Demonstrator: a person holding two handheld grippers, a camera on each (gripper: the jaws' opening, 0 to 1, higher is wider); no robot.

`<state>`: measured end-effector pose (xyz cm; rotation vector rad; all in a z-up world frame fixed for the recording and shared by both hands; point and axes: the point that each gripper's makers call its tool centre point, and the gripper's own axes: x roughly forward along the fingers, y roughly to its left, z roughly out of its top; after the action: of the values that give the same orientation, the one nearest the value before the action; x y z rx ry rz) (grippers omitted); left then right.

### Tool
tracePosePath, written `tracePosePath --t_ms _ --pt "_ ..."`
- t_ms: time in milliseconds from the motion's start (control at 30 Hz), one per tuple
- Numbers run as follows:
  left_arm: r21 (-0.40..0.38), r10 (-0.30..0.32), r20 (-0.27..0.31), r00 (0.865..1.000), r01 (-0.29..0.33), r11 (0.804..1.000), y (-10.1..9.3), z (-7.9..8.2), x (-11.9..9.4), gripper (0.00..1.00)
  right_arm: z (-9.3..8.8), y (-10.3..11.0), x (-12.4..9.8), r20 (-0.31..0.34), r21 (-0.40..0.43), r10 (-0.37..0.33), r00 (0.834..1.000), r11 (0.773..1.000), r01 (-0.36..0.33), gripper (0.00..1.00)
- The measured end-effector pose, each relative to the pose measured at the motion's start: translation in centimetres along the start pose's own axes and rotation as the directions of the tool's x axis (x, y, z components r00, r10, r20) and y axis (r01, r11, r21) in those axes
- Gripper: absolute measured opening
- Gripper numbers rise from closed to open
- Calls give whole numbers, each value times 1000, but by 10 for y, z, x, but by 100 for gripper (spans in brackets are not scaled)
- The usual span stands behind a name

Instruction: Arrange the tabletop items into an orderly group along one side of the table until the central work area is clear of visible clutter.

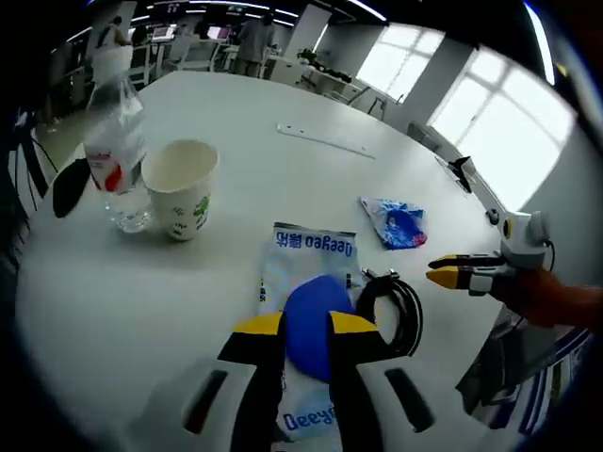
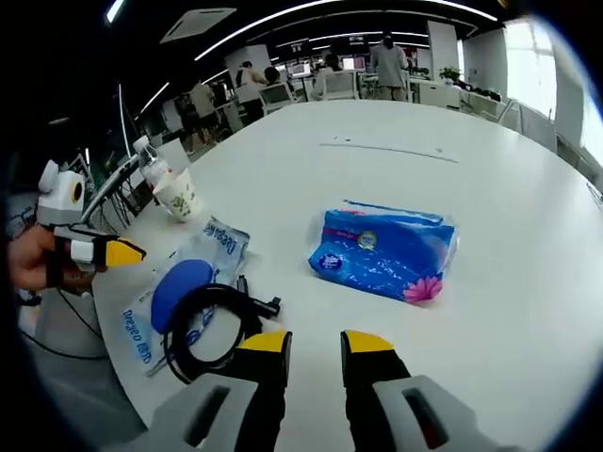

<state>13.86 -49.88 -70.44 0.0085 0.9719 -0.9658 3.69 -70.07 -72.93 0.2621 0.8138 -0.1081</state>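
On the white round table a white Deeyeo wipe pack lies with a blue oval thing on top of it. My left gripper hovers open over it, with the blue oval showing between the jaws. A coiled black cable lies just right of the pack, and a blue tissue pack sits beyond it. My right gripper is open and holds nothing; the cable is to its left and the tissue pack ahead of it. The left gripper enters from the left.
A clear water bottle and a paper cup stand side by side near the table's edge. A thin pale strip lies farther out. Chairs, desks and people fill the room behind. The table's edge runs near both grippers.
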Motion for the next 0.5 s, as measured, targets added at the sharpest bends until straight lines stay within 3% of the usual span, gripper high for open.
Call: tracePosePath --t_ms 500 --pt "-124 23 -8 1000 -24 992 3 -45 -34 16 -1 28 16 -25 -60 67 997 996 -69 22"
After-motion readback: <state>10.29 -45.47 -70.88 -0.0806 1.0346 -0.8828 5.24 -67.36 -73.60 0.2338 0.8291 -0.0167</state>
